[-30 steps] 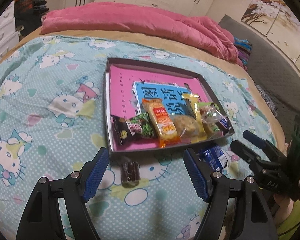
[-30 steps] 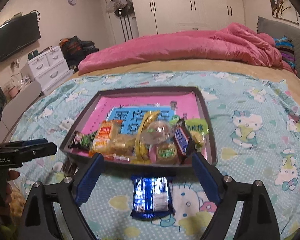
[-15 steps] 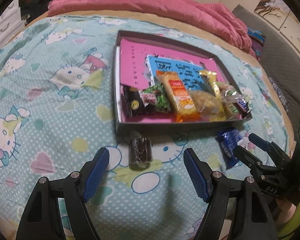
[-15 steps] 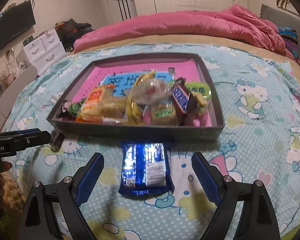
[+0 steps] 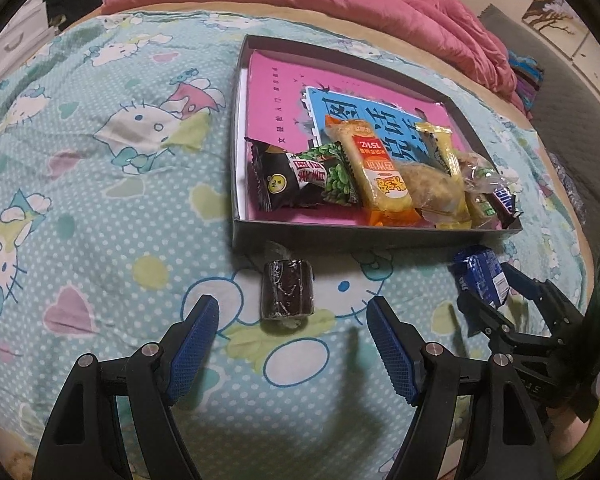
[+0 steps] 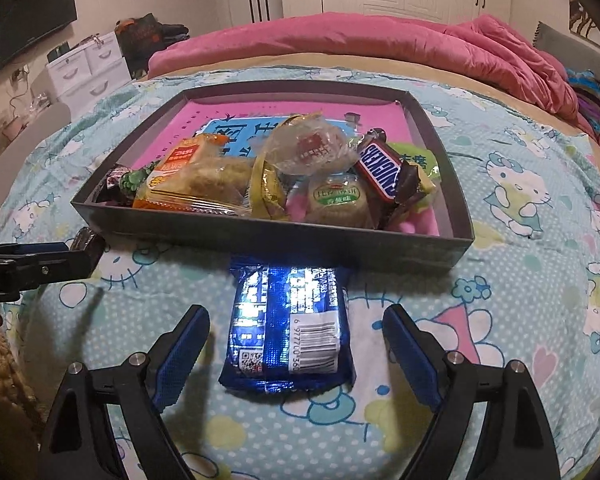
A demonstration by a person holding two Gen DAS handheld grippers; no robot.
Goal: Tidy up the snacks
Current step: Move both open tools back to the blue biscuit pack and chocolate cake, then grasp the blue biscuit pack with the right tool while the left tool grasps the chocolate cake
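box point(image 6: 260, 236): 1 | snacks in box: about 8 | blue packet point(image 6: 288, 320): 1 | dark roll point(image 5: 287, 294): 1

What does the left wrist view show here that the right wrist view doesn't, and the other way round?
Only the left wrist view: the left gripper seen along its own open fingers, lined up on the dark wrapped snack, and a black packet with a yellow face.

Only the right wrist view: the right gripper, open around the blue foil packet without touching it, the barcode on that packet, a television and a white drawer unit.

Both: the grey tray of snacks, the cartoon-cat bedsheet, the pink quilt, and both loose snacks lying outside the tray.
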